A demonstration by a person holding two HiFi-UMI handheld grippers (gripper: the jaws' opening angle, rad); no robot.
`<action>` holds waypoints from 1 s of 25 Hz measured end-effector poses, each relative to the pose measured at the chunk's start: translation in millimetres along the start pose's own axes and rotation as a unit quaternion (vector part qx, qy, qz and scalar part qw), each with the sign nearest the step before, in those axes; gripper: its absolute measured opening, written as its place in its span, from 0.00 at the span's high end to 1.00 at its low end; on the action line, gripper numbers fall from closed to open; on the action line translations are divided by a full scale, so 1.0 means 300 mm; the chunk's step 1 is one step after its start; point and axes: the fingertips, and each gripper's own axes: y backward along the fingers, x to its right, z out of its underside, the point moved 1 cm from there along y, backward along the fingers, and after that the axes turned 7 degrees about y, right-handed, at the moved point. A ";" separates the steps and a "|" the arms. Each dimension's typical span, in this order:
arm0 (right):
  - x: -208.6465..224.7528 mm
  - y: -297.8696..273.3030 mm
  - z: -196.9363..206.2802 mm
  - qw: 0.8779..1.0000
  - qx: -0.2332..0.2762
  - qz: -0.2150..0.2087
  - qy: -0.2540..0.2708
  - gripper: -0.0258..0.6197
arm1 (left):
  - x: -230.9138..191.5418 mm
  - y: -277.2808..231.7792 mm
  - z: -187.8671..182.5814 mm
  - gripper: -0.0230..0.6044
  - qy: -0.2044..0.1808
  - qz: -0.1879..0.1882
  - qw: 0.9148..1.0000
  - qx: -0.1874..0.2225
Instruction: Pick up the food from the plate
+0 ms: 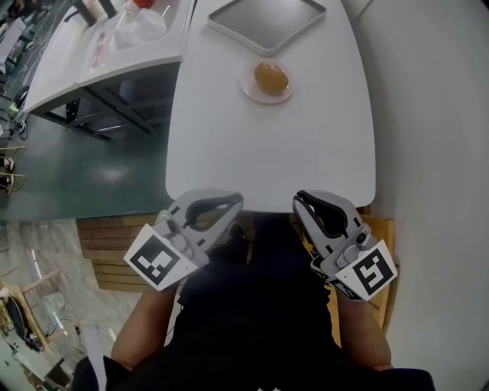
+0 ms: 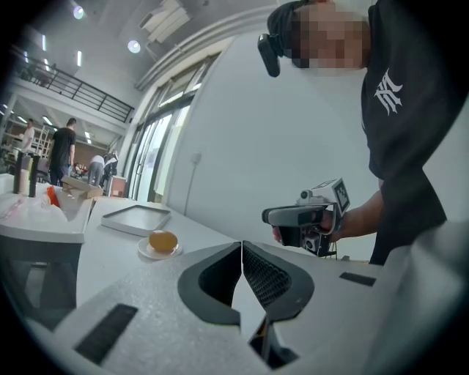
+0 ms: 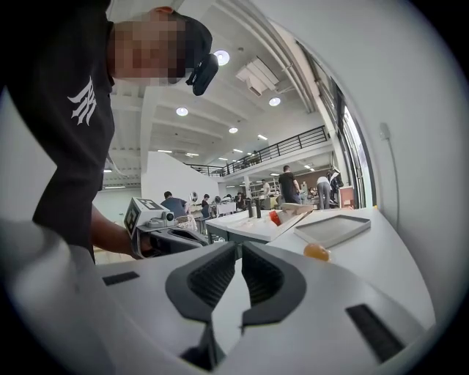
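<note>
A round golden-brown piece of food (image 1: 270, 77) lies on a small white plate (image 1: 248, 88) toward the far end of the white table (image 1: 267, 160). The left gripper view shows the food (image 2: 163, 240) far ahead at left; the right gripper view shows it (image 3: 316, 252) ahead at right. My left gripper (image 1: 235, 201) and right gripper (image 1: 299, 199) hover side by side at the table's near edge, well short of the plate. Both are shut with nothing between the jaws. Each gripper view also catches the other gripper, held in a hand.
A shallow grey tray (image 1: 267, 21) sits just beyond the plate. A second white table (image 1: 99, 53) at the far left carries bags and bottles. Green floor lies between and below. A wooden seat (image 1: 114, 244) is under me. People stand far off in the hall.
</note>
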 end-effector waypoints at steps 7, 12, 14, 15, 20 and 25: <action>0.167 -0.105 0.017 1.000 -0.012 -0.004 0.008 0.96 | -0.168 -0.130 -0.031 0.95 -0.013 -0.007 1.000 -0.007; 0.247 -0.217 0.027 0.998 -0.032 -0.022 0.041 0.96 | -0.275 -0.197 -0.044 0.95 -0.043 -0.015 0.999 -0.021; 0.278 -0.261 0.023 0.998 -0.034 -0.029 0.048 0.96 | -0.316 -0.220 -0.052 0.95 -0.047 -0.016 0.998 -0.025; 0.292 -0.281 0.021 0.997 -0.035 -0.033 0.053 0.96 | -0.334 -0.231 -0.057 0.95 -0.058 -0.015 0.998 -0.027; 0.385 -0.363 0.025 0.998 -0.034 -0.038 0.048 0.95 | -0.413 -0.286 -0.082 0.95 -0.089 -0.010 0.995 -0.039; 0.471 -0.424 0.056 0.998 -0.026 -0.041 0.032 0.92 | -0.497 -0.325 -0.085 0.95 -0.088 -0.020 0.995 -0.051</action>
